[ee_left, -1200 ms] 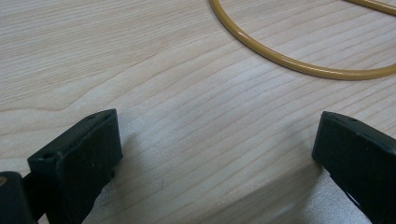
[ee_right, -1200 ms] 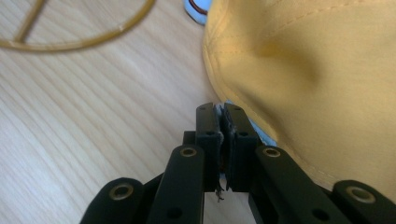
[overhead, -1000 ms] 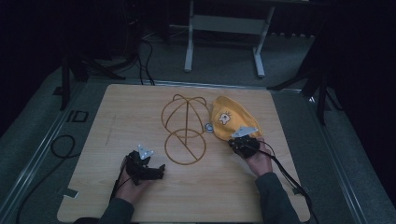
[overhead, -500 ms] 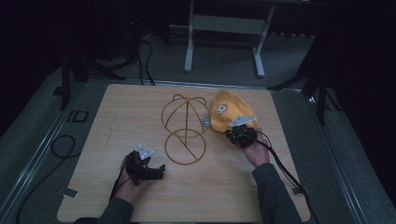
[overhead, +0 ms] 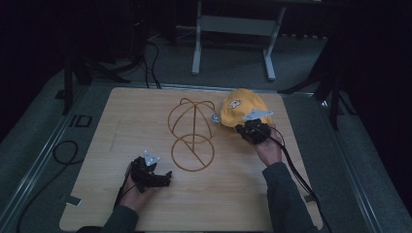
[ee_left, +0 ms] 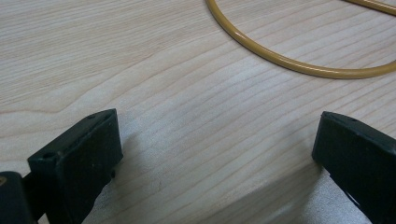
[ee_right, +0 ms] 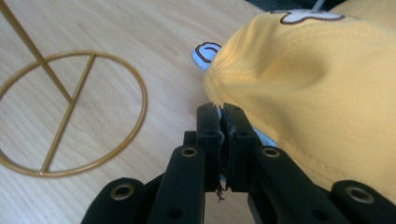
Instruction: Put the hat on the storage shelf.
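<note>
While the right claw (ee_right: 219,122) stays clamped on the yellow cap's (overhead: 241,107) edge, cap lifted farther than before, right of wire hat stand (overhead: 192,132): likely mounting next. Left claw (overhead: 162,177) apart, idle, near-left tabletop (overhead: 121,116).

Light wooden desk (overhead: 121,121), rect. top, pale grain, lying on grey floor matting (overhead: 43,121). Black cable loop (overhead: 60,151) on matting, just L of desk. White metal frame w/ two legs (overhead: 233,26) beyond far edge. Dark stand legs (overhead: 73,80) at L and (overhead: 333,90) at R, near far corners.
</note>
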